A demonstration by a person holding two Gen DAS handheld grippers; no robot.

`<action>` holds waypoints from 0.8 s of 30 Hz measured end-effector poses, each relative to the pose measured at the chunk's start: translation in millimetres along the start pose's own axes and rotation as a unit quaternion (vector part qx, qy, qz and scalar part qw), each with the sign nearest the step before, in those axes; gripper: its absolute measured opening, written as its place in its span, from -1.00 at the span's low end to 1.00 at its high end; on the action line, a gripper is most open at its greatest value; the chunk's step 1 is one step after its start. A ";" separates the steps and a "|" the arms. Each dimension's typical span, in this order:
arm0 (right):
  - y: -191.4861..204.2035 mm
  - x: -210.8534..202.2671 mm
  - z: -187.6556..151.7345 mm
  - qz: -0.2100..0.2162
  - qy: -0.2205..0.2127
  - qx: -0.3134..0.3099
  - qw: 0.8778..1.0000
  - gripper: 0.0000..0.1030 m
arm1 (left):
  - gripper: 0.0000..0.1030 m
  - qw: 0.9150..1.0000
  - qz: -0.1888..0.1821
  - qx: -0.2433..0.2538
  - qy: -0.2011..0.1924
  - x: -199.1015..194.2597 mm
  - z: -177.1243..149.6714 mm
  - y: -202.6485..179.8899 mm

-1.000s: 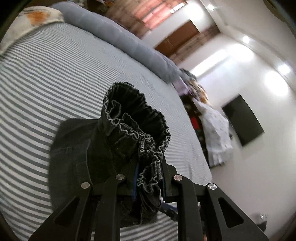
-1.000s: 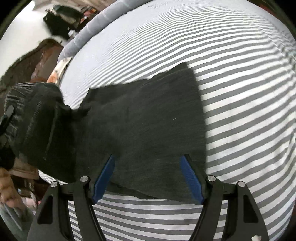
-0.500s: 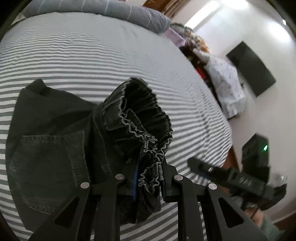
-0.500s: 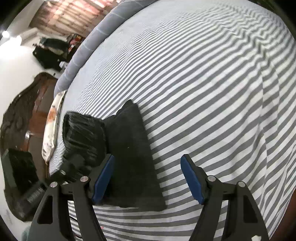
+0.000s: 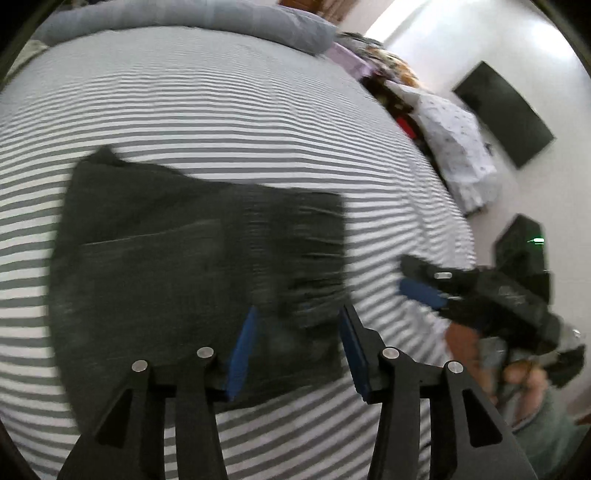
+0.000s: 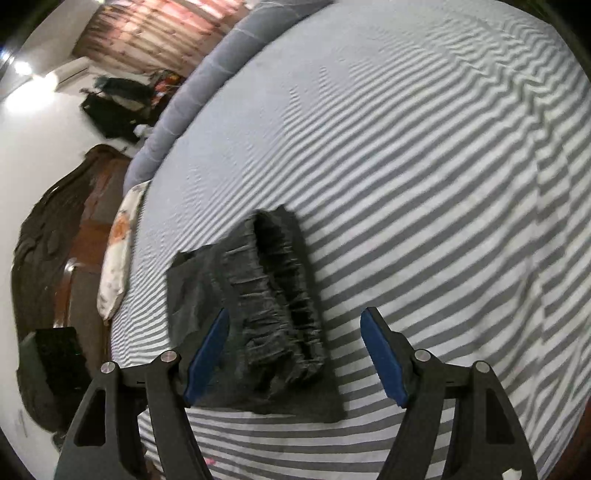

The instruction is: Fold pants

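Striped grey-and-white bedding (image 5: 229, 110) covered the bed and formed the work surface in both wrist views.

Left gripper (image 5: 297, 345): the jaws were opening. The blue pads (image 5: 242, 354) stood apart and pressed on nothing. The near edge of the folded pants (image 5: 177, 266) lay on the bedding between and below the two fingers, so the garment was released, not gripped.

Right gripper (image 6: 295, 352): the jaws stood wide apart with blue pads (image 6: 384, 362) clear of the cloth. The gathered elastic waistband (image 6: 280, 295) of the pants lay flat between the fingers in the right wrist view, below them, with no contact visible. In the left wrist view this gripper appeared at the right edge of the bed, held by a person's hand (image 5: 476, 350), beside the garment and apart from it.

Pants: dark charcoal denim, folded into a compact rectangle, lay flat on the striped bedding near the front edge of the bed. A back pocket (image 5: 147, 280) faced up on the left part. The ruffled waistband lay on top along the right side of the fold.

Surroundings: a grey-blue bolster (image 5: 192, 18) ran along the far edge of the bed. A floral pillow (image 6: 118, 251) sat at the headboard side. A dark wall-mounted screen (image 5: 502, 114) hung on the white wall beyond.
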State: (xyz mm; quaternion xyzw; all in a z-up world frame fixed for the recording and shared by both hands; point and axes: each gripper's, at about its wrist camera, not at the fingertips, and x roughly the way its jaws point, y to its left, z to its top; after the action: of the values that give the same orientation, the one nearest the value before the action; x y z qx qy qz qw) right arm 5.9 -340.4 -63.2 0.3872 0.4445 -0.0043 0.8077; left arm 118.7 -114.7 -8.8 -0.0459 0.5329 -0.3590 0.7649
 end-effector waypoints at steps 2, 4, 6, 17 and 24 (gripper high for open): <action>10.9 6.8 -4.2 0.010 0.017 -0.012 1.000 0.18 | -0.07 1.000 0.022 -0.014 -0.006 -6.5 -6.2 22.3; 17.3 14.9 -10.5 0.023 0.034 -0.008 0.999 0.06 | -0.08 0.997 0.062 -0.036 -0.012 -13.6 -12.0 47.1; 18.8 24.5 -15.5 0.025 0.052 0.004 0.998 -0.03 | -0.08 0.995 0.090 -0.048 -0.022 -21.6 -18.3 67.9; 8.4 62.4 -19.0 -0.014 0.062 0.063 0.996 -0.12 | -0.07 0.987 0.148 -0.058 -0.025 -12.9 -32.9 96.6; 27.1 62.3 -14.8 -0.051 0.044 0.009 0.998 -0.72 | -0.07 0.986 0.160 -0.047 -0.025 -5.2 -32.2 90.2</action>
State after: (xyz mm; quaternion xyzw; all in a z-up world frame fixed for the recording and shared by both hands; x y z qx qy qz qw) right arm 42.5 -291.1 -95.8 0.3712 0.4986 -0.0329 0.7827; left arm 135.6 -35.0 -59.4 -0.0050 0.5305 -0.2047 0.8226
